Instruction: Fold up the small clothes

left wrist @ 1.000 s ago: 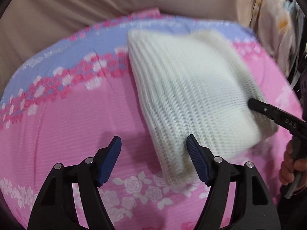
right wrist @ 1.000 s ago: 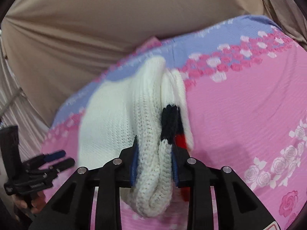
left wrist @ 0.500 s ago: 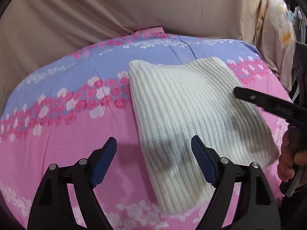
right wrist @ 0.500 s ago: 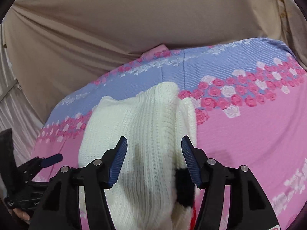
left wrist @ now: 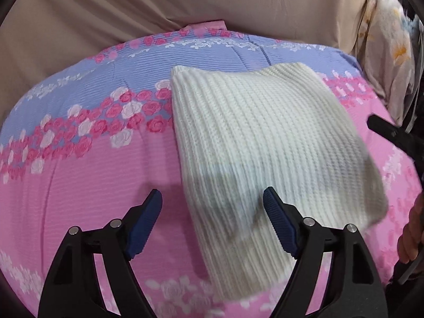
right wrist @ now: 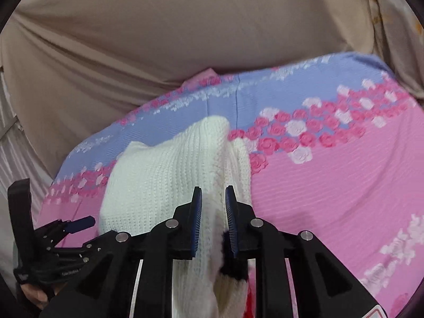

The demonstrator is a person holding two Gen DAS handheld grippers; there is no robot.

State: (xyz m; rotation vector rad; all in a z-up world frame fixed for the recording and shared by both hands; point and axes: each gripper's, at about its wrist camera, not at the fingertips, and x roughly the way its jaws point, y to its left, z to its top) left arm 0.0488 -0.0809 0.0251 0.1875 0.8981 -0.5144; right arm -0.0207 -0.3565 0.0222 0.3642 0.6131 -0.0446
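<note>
Below both open jaws, folded knit [left wrist: 265, 145]

One white knit garment [left wrist: 265, 143], one floral bedspread [left wrist: 87, 185], two claws [left wrist: 212, 225].

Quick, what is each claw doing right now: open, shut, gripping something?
Left claw: open, holding nothing, above the white knit garment.
Right claw: closing; the garment's edge sits between its pads, grip unclear.

Sweater's [right wrist: 164, 185] near end hidden behind right gripper [right wrist: 213, 220]; edges blurred
</note>
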